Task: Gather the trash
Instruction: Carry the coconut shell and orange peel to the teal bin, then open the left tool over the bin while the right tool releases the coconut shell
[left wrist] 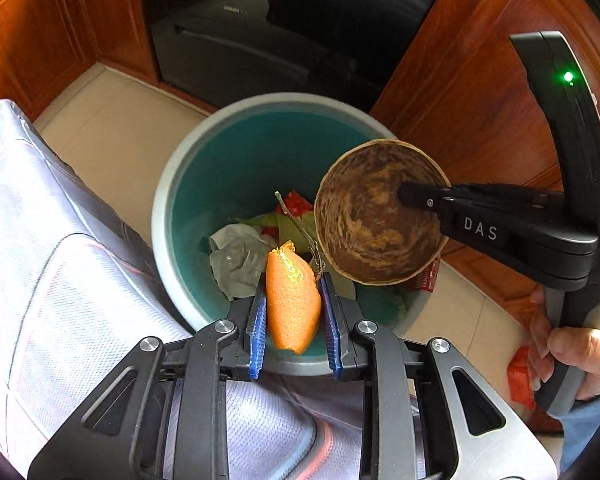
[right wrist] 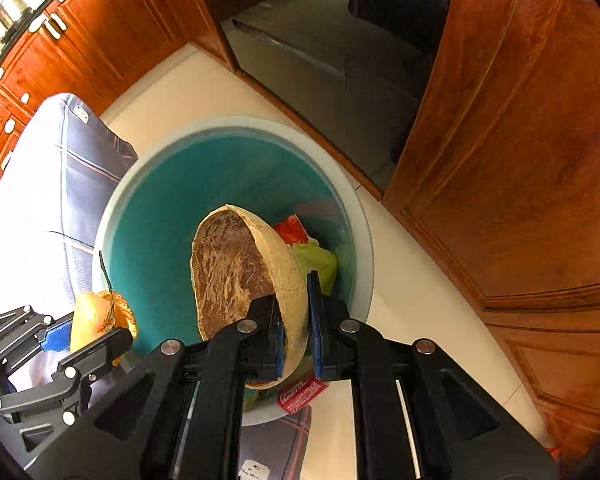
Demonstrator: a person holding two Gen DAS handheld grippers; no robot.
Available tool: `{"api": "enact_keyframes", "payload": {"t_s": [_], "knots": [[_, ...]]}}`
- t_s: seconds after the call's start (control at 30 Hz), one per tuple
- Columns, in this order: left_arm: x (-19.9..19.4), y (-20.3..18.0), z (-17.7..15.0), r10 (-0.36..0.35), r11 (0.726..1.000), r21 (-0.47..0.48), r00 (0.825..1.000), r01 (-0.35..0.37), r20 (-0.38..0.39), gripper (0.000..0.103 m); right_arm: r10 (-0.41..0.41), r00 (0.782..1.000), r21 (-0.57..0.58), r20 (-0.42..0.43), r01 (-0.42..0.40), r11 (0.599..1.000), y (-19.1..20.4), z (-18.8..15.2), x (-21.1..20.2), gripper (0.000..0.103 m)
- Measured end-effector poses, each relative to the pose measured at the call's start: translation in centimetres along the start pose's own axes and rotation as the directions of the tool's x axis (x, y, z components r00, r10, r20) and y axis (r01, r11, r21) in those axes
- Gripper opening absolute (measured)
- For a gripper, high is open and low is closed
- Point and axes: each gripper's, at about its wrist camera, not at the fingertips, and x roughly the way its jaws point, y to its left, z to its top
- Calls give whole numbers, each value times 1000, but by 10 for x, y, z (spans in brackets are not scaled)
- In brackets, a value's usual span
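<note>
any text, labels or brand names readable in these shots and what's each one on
"DAS": white letters on the black arm of the right claw, seen from the left wrist view.
Faint pale lettering on the dark appliance behind the bin: too blurred to read.
White print on the red wrapper at the rim of the bin: too distorted to read.
Nothing printed shows on the orange peel or the brown shell.

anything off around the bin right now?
One stray: a red wrapper lies outside the bin, against its near rim, under the right gripper. Peel in the left gripper and shell hang over the opening.
</note>
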Motion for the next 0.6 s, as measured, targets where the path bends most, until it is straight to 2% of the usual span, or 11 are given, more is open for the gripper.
{"api": "enact_keyframes", "payload": {"t_s": [0.17, 0.23, 0.3, 0.37, 0.4, 0.43, 0.5, 0.6], "knots": [[4, -2, -1, -5, 1000, 5, 1000, 5, -10, 27, -3, 1000, -7, -19, 3, 1000, 7, -1, 6, 10], [5, -2, 0, -5, 1000, 3, 1000, 5, -14, 28, 8, 1000, -4, -25, -8, 1000, 7, -1, 7, 14], [5, -3, 1, 4, 1000, 7, 1000, -4, -11, 36, 12, 1000, -4, -21, -12, 1000, 8, -1, 6, 24], [3, -5, 0, 30, 999, 15, 1000, -30, -4, 64, 22, 1000, 4, -8, -22, 1000, 10, 1, 1, 62], [-1, -7, 0, 46, 999, 21, 999, -46, 12, 65, 24, 1000, 6, 1, -24, 1000, 9, 0, -2, 69], [-4, -8, -1, 54, 998, 26, 998, -54, 21, 66, 28, 1000, 8, 13, -29, 1000, 9, 0, -5, 73], [-8, -10, -2, 60, 998, 31, 998, -61, 23, 68, 39, 999, 12, 21, -39, 999, 11, 0, -10, 73], [-17, -10, -3, 68, 997, 30, 997, -69, 35, 70, 49, 999, 21, 20, -49, 999, 14, -2, -15, 80]]}}
